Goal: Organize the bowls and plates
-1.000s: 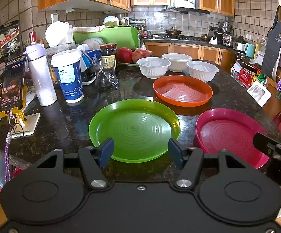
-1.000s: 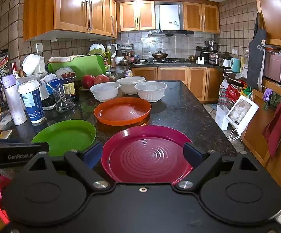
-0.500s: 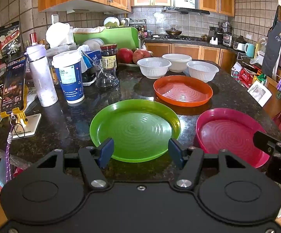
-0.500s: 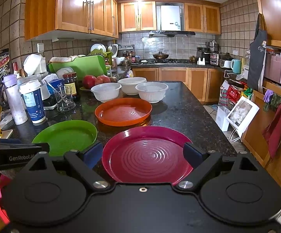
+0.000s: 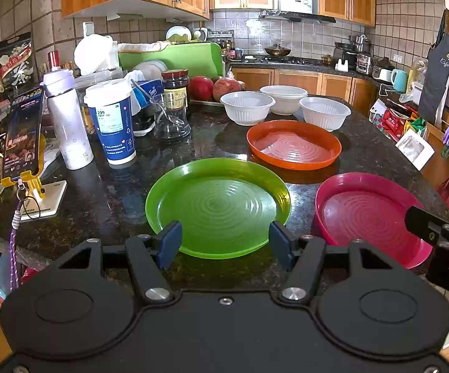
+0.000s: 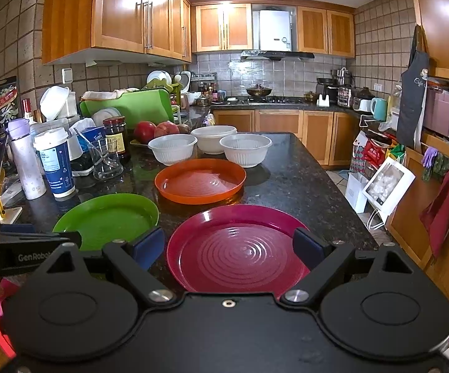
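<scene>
the green plate (image 5: 218,206) is seen lying flat on the black granite countertop (image 5: 115,192), its near rim framed between the blue-padded fingers (image 5: 170,242) of the left gripper (image 5: 224,241), which are spread wide apart and clamped on nothing; whether the pads touch the rim cannot be told. the magenta plate (image 6: 240,248) is seen in the same way between the parted fingers (image 6: 148,247) of the right gripper (image 6: 229,247), which also hold nothing. the magenta plate lies just to the right of the green plate, with a narrow strip of stone between them. the orange plate (image 5: 292,144) is set behind the green plate and to its right, apart from it. three white bowls (image 5: 246,107) are grouped behind the orange plate, close together. to the left of the green plate a bare stretch of countertop is left open as far as a blue paper cup (image 5: 112,126), a white bottle (image 5: 67,124) and a phone on a yellow stand (image 5: 22,136). behind these, a glass cup (image 5: 170,118), a dark jar (image 5: 174,85) and red fruit (image 5: 201,87) are crowded together. the countertop's right edge runs just beyond the magenta plate, with open floor below it. wooden cabinets (image 6: 125,9) and tiled walls are seen around the kitchen.
</scene>
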`<state>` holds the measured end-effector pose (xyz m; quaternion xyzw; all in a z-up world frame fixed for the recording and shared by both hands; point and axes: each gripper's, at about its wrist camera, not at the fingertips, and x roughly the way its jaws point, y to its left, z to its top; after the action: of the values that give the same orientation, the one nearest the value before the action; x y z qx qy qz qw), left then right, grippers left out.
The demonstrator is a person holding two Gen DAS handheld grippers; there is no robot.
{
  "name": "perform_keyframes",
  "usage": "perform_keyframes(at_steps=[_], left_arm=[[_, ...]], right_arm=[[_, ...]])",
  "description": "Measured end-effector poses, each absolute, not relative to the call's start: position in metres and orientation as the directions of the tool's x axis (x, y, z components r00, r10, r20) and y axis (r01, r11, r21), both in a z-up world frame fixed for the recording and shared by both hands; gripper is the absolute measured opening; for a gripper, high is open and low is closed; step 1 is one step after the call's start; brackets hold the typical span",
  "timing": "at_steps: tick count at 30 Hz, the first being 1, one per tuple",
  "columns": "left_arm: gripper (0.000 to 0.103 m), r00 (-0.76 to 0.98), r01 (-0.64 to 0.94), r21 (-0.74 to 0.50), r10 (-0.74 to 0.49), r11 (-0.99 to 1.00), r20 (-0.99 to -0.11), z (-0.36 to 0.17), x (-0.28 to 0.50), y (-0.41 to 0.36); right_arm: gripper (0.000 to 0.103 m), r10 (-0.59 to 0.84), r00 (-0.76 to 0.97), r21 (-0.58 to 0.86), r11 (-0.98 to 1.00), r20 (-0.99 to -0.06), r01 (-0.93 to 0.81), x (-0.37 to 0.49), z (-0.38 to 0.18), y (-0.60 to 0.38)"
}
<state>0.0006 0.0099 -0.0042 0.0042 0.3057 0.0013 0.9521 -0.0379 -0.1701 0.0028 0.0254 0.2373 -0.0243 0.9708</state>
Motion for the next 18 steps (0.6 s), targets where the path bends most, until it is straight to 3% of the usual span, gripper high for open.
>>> perform_keyframes(at_steps=[18], left_arm=[[0.065, 0.811, -0.001, 0.016, 0.01, 1.0, -0.585, -0.0046, 0.0022, 0.0099]], right_arm=[[0.094, -0.026, 0.887, 0.035, 0.998, -0.46, 0.048, -0.0372, 0.0015, -0.1718]])
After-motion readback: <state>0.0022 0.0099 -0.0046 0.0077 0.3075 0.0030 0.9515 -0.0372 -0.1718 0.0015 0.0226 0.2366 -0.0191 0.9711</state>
